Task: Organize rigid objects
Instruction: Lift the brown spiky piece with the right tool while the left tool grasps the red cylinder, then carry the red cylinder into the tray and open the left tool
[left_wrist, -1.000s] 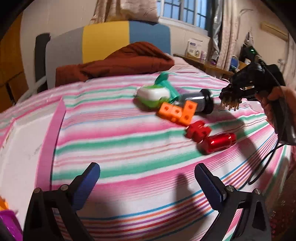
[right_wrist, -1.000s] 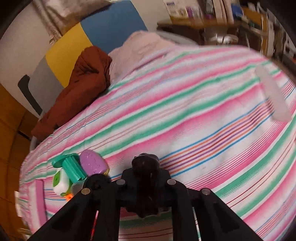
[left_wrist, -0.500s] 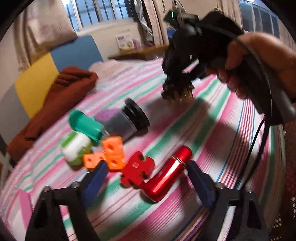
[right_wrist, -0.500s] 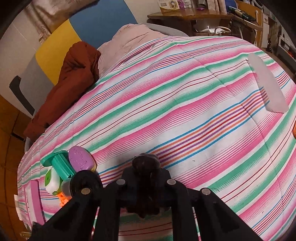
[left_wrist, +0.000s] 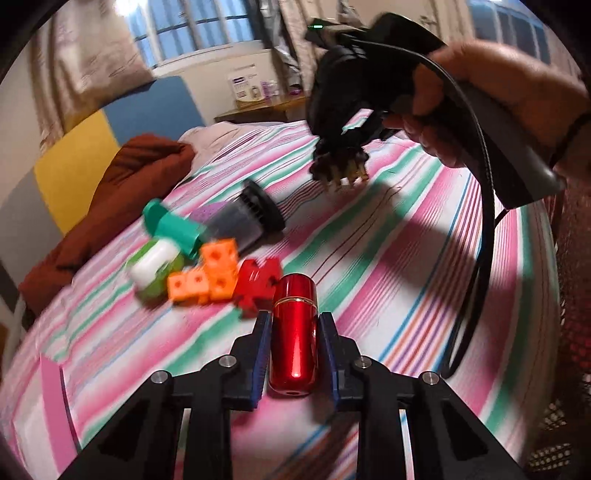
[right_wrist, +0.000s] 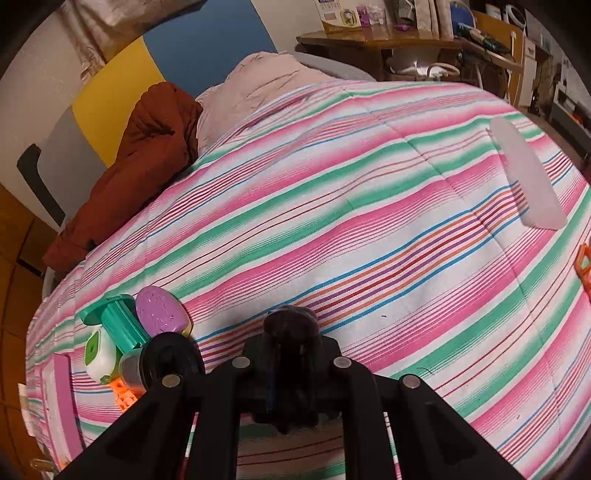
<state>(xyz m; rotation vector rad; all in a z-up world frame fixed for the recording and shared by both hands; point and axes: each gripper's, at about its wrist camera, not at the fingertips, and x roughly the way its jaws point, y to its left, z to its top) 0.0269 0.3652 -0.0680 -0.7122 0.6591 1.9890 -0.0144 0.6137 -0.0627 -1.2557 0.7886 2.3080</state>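
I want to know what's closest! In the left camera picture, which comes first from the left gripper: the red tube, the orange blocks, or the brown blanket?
1. red tube, between the left gripper's fingers.
2. orange blocks, ahead, leftward.
3. brown blanket, far back left.

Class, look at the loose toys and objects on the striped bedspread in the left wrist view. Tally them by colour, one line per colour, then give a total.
Red: 2, the metal cylinder and the block
Orange: 1, the cube cluster
Teal: 1, the spool
White-green: 1
Purple: 1
Black-capped jar: 1
Total: 7
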